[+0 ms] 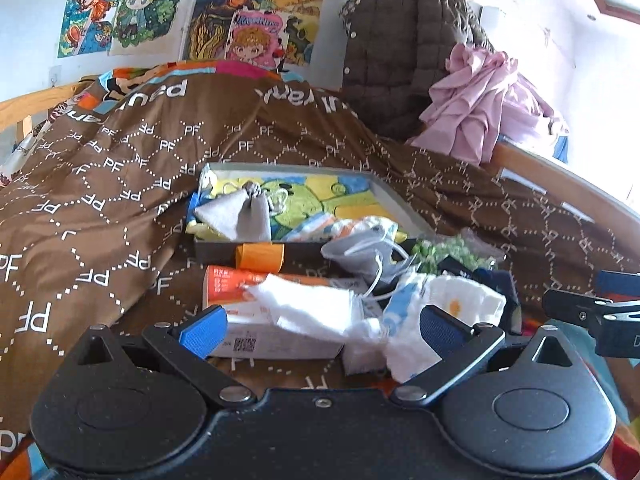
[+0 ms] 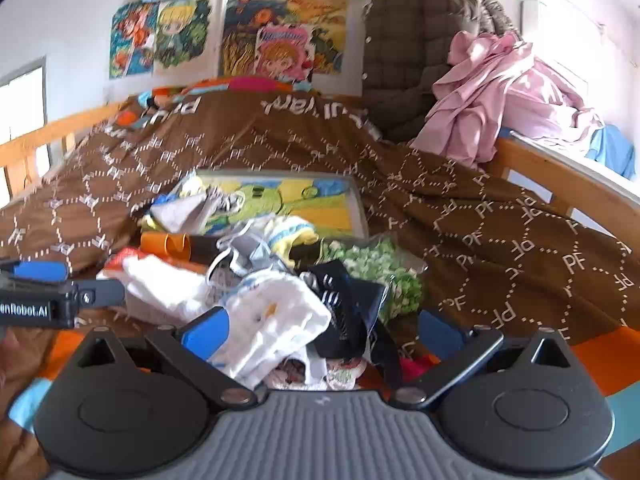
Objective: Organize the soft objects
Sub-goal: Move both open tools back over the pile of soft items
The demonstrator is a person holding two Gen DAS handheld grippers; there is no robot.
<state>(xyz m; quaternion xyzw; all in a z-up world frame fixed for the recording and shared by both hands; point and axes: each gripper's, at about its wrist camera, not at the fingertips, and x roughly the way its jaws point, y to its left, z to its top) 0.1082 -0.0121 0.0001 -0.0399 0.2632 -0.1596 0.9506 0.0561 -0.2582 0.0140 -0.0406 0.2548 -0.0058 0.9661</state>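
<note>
I see bright daylight flooding from two o'clock, blown-out glare on the white wall [image 1: 592, 60], fisheye bending at edges, right wrist view motion-blurred.

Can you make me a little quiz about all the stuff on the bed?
1. True or false: the grey pouch lies inside the cartoon-lined tray.
2. What colour is the garment heaped on the bed rail? A pink, B green, C black.
3. Fill in: the left hand-held gripper is ____, its jaws either side of the white cloth.

Key: 1 true; 2 A; 3 open.
</note>
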